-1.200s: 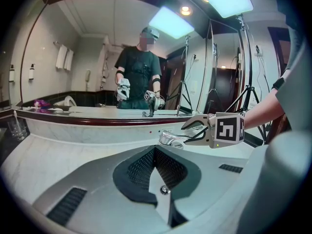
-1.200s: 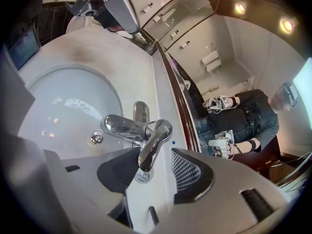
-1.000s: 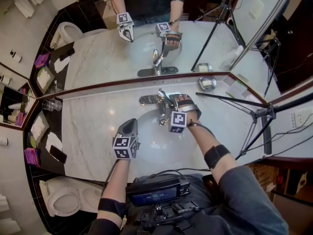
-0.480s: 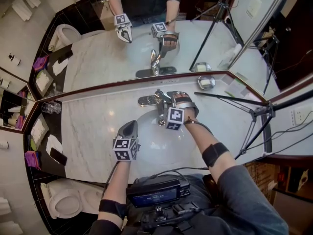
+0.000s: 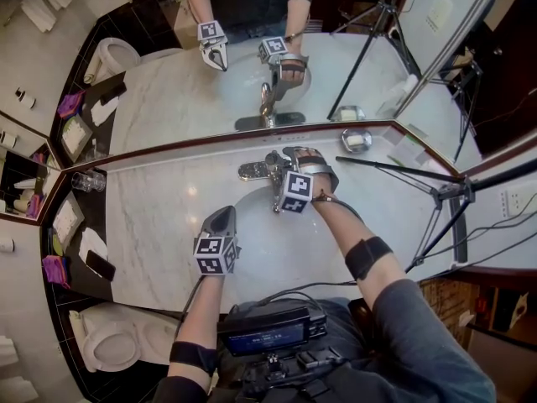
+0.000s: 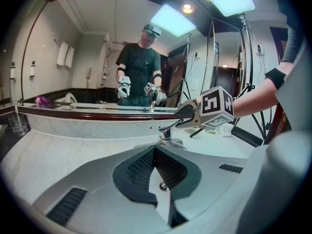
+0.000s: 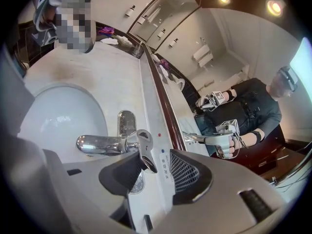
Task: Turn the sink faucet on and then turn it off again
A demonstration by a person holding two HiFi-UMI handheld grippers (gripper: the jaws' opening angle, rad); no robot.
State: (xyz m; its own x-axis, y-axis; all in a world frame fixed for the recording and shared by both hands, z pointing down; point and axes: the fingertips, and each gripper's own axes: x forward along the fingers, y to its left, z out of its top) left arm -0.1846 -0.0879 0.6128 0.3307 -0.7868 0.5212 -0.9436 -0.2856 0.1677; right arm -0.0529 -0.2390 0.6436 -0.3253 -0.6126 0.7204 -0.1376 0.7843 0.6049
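1. Hidden in the head view: the chrome single-lever sink faucet [image 5: 270, 175] is partly covered. The right gripper [image 5: 281, 166] and the hand behind it lie over the flat chrome lever, so only the base and spout show.
2. Hidden in the left gripper view: the left gripper's own body covers the lower part of the faucet [image 6: 168, 132]. The spout mouth does not show.
3. No view shows whether water leaves the spout.
4. Cut off: the black tripod [image 5: 436, 196] to the right of the faucet runs out of the frame edge.
5. Task item: the faucet stands at the rear rim of the white oval basin [image 5: 252, 246], set in the pale marble countertop [image 5: 151, 217]. The wall mirror [image 5: 168, 91] stands just behind the faucet.
6. Right gripper [image 7: 151, 172]: its jaws stand wide and have just been closing a little.
   - The lever [image 7: 145, 155] is between the jaws and tilted up.
   - The lever lies against one pad. The other pad is apart from it, with bare countertop showing in the gap.
7. Left gripper [image 6: 155, 152]: its jaws are fully together with nothing between them.
   - It hovers over the near-left rim of the basin, well in front of the faucet [image 5: 220, 217].
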